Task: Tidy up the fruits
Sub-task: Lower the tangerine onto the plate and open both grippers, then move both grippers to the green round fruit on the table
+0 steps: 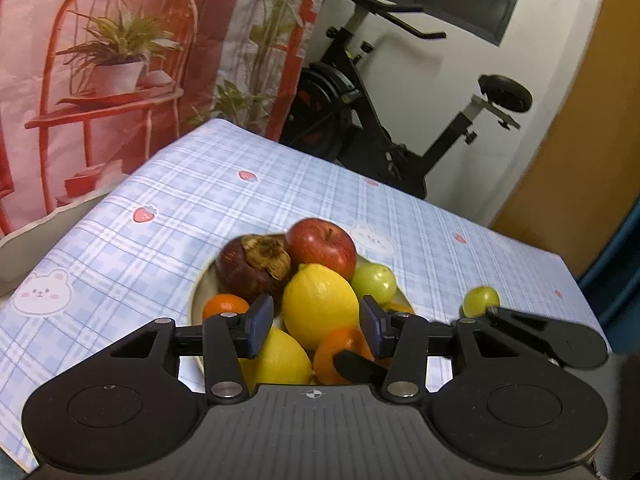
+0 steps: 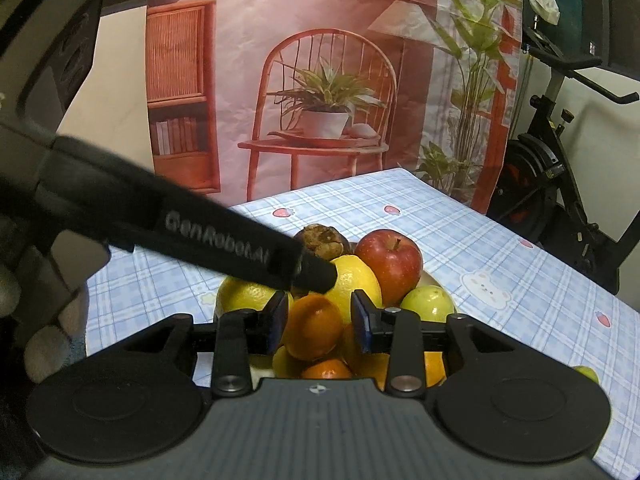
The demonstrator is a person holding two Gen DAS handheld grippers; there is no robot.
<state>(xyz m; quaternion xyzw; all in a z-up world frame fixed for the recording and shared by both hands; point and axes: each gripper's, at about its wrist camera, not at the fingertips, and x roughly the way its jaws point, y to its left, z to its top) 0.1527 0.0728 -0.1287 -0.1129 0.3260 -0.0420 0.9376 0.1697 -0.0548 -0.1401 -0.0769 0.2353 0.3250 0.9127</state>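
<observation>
Checked tablecloth (image 1: 200,184) lies bare to its far edges around the heaped plate (image 1: 196,292); left gripper (image 1: 316,324) spread about a lemon (image 1: 320,304), right gripper (image 2: 320,322) spread around an orange (image 2: 312,326).

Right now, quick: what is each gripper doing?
Left gripper: open, jaws either side of a lemon, not gripping it.
Right gripper: jaws around an orange; grip cannot be told.

Dim indoor light, heavy fisheye bend in both views.
Fruit pile (image 1: 304,292) sits sharp and evenly lit, small glints on the red apple (image 1: 322,246); the surface (image 1: 180,208) curves away toward 10 and 2 o'clock, corners go black, and the near tool (image 2: 320,322) casts soft shadow at 6 o'clock.
</observation>
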